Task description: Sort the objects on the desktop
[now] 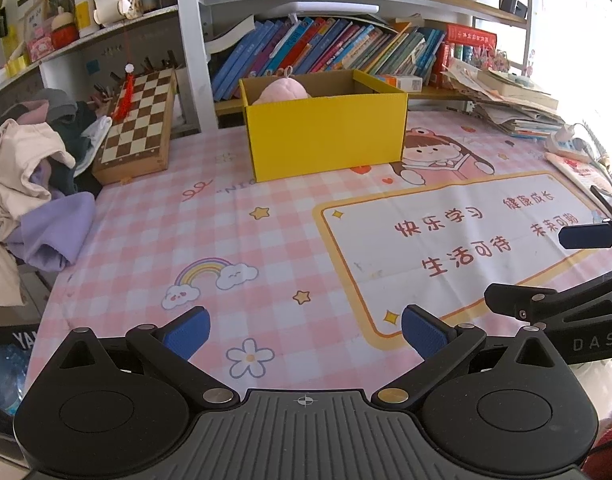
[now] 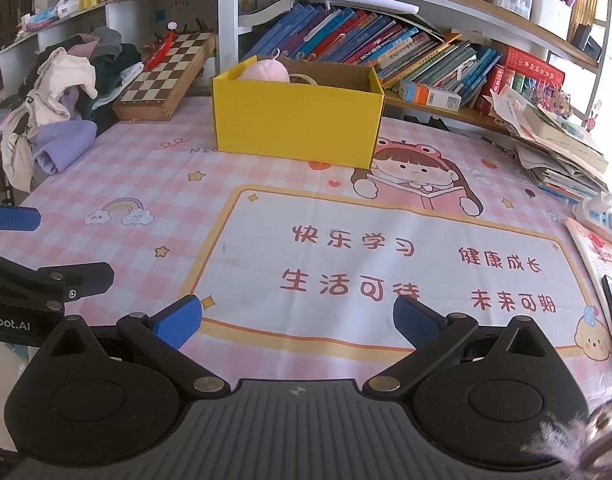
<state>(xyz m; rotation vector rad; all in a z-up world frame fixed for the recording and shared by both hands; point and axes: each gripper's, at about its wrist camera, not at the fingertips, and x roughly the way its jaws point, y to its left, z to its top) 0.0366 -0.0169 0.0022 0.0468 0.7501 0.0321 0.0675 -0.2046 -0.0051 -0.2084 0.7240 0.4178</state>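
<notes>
A yellow cardboard box (image 1: 325, 136) stands open at the far side of the pink checked desk mat (image 1: 234, 240); it also shows in the right wrist view (image 2: 294, 124). A pink plush toy (image 1: 284, 91) lies inside it at the left end, and shows in the right wrist view (image 2: 265, 71) too. My left gripper (image 1: 304, 332) is open and empty, low over the mat's near part. My right gripper (image 2: 298, 320) is open and empty, beside it over the white panel with red writing. Each gripper shows at the edge of the other's view.
A folding chessboard (image 1: 140, 120) leans at the back left, next to a heap of clothes (image 1: 30, 184). Books fill the shelf (image 1: 345, 48) behind the box. A stack of papers (image 2: 557, 144) and a power strip (image 2: 597, 216) lie at the right.
</notes>
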